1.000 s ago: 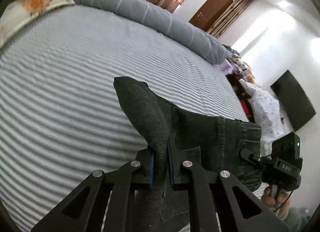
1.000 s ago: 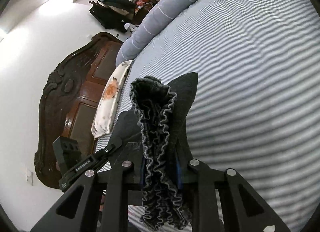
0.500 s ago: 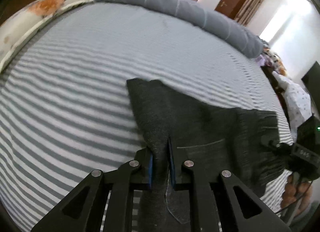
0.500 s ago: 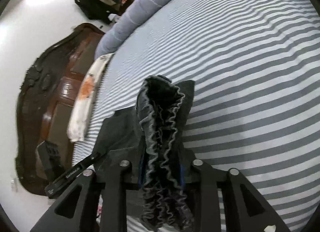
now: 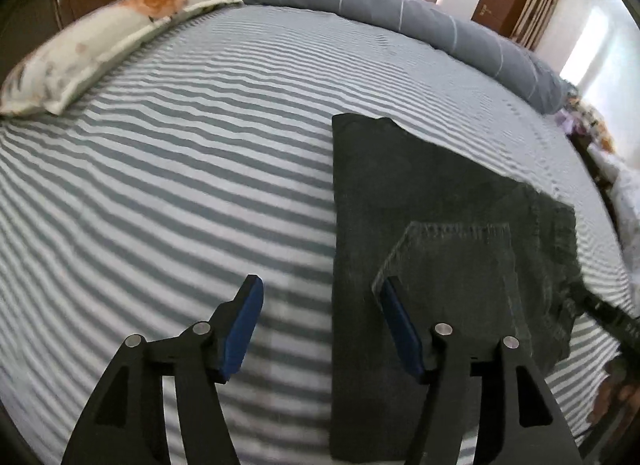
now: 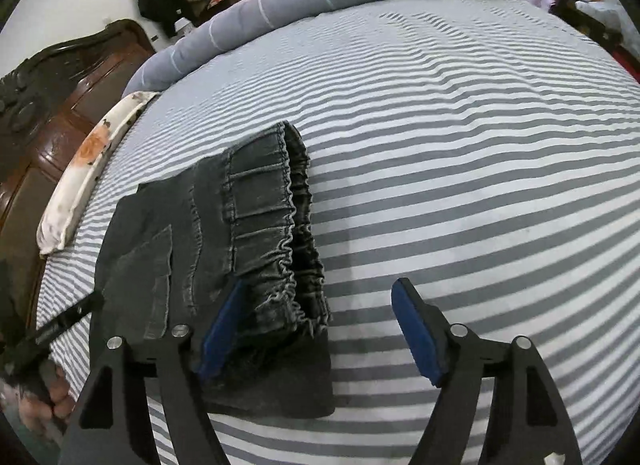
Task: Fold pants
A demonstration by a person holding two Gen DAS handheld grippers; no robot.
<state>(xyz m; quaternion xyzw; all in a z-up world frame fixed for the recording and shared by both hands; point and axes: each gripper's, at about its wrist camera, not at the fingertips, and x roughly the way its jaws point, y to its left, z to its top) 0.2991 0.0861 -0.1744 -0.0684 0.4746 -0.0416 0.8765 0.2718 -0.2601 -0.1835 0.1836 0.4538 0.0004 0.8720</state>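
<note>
Now both tongs have just been opening: the left gripper [image 5: 320,317] and right gripper [image 6: 316,321] stand released, nothing clamped. The dark jeans [image 5: 440,225] lie folded on the striped bedsheet [image 5: 180,185] beneath them, so this fold looks finished.

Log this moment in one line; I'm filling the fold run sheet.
left gripper: open, jaws just opened | right gripper: open, just opened | dark jeans: released, folded flat on striped bedsheet
</note>
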